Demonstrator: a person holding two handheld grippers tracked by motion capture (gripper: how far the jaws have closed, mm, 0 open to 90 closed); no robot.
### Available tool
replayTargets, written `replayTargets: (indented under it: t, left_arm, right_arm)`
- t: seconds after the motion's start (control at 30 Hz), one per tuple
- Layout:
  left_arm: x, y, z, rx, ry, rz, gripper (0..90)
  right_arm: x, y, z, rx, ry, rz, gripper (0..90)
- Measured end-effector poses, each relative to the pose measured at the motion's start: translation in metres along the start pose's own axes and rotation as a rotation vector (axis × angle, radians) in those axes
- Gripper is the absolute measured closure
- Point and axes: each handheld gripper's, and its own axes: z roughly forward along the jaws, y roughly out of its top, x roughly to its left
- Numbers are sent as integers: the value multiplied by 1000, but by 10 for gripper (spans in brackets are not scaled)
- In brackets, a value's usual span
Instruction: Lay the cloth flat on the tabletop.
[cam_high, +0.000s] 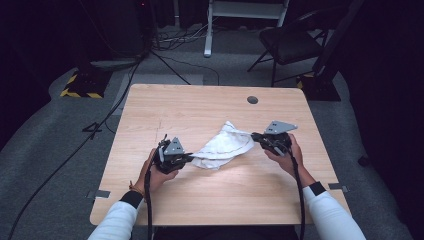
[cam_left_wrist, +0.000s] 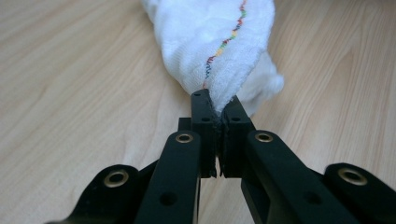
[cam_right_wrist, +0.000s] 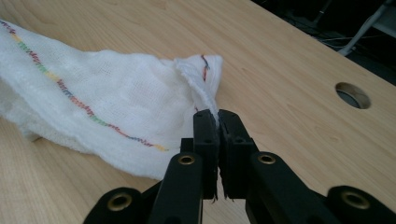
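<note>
High view — cloth (cam_high: 223, 146) between grippers, both clamped

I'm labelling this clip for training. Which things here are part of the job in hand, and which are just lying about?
In the job:
white cloth, pinched at both ends
left gripper, shut on it
right gripper, shut on it
table

Lying about:
chair
floor cables
table's cable hole
</note>
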Motion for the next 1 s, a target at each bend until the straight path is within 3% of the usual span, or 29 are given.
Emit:
replayTargets:
  t: [0.2, 0.3, 0.53, 0.77, 1.0]
  left_arm:
    - [-8, 9, -5, -18, -4, 46, 870]
    - [-13, 13, -8, -29, 0, 68, 872]
    - [-20, 22, -12, -66, -15, 87, 873]
    - [-28, 33, -30, -138, -38, 103, 874]
    - [-31, 45, -37, -170, -15, 123, 874]
  right_arm:
    - [-7, -6, -29, -42, -17, 42, 865]
    - [-5, -8, -44, -59, -21, 22, 866]
    - [-1, -11, -74, -101, -28, 23, 866]
    - [7, -8, -104, -153, -20, 19, 866]
    - [9, -3, -121, -194, -47, 31, 864]
